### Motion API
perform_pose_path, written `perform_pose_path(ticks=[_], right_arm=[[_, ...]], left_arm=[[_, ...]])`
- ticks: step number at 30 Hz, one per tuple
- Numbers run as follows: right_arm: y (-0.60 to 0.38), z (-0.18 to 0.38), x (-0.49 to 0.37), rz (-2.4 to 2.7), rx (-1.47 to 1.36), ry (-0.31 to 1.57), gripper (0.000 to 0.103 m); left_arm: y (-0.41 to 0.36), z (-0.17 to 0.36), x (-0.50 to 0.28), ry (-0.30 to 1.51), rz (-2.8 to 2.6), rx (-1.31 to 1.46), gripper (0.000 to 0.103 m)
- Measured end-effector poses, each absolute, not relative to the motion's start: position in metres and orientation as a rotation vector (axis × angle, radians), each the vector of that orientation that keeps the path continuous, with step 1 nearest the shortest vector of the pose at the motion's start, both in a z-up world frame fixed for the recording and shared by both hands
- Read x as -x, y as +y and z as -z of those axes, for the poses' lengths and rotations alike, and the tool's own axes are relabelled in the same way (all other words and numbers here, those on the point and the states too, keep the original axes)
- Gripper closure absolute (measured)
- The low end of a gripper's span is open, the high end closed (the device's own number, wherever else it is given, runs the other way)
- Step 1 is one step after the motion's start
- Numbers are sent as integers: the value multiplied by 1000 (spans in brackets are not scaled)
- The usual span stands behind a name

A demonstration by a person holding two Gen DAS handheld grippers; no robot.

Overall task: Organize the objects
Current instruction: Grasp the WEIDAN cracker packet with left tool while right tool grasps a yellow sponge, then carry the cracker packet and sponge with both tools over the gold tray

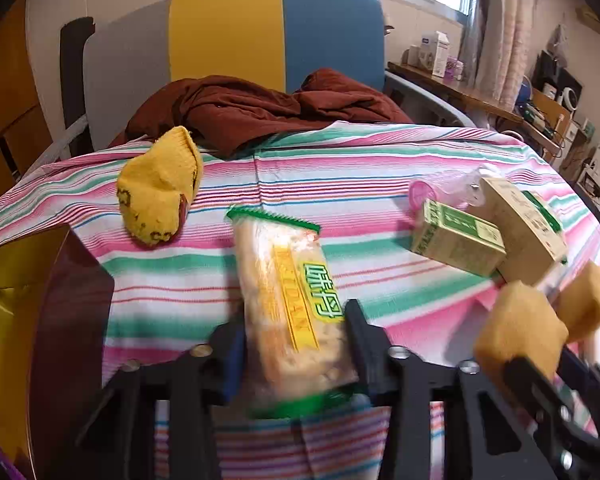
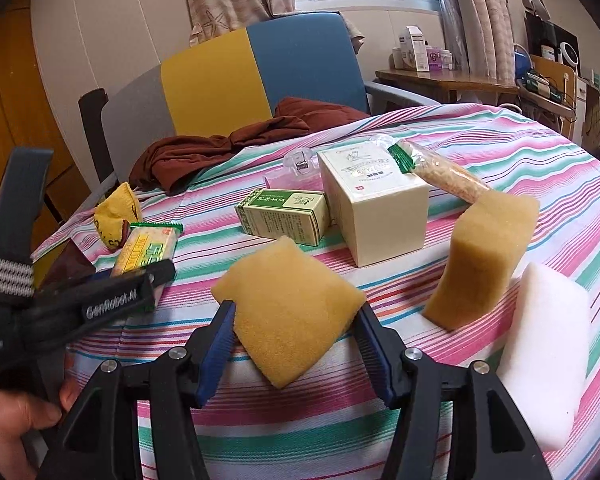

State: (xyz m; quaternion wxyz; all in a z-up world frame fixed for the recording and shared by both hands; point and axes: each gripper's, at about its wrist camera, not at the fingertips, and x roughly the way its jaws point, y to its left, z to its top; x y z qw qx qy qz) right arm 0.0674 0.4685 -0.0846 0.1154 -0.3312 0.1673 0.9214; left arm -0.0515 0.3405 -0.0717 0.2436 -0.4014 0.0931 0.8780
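Item one: our left gripper (image 1: 296,344), jaws closed against the sides of a snack packet (image 1: 290,300) that runs lengthwise between them. Item two: our right gripper (image 2: 296,344), jaws clamped on a yellow sponge (image 2: 288,312).

Ahead of the right jaws, loose on the striped cloth (image 2: 520,168): a green box (image 2: 282,216), a cream box (image 2: 376,208), a second sponge (image 2: 484,260), a white sponge (image 2: 548,356). A yellow sock (image 1: 160,188) lies beyond the left jaws.

We judge most sorting still undone.
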Motion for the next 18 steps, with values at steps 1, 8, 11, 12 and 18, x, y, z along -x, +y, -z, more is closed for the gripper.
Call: perform_pose_path(ticks=[1,8,11,12,18], right_arm=[[468,84,-68,-2699,960,484,44],[462,80,-77,-2663,904,446,45],[458,81,-83,-2652,908,448,45],[455,81,-85,-2653,908,448,45],[441,80,-95,-2641,915,467,45]], left_arm=[[337,71,49,250,-2405,1092,60],[317,68,34,200,-2426,1058,61],[312,64,21,226,-2425,1008,61],[311,63,15,239,-2422,986,61],[298,60,-3,252,-2411,939,61]])
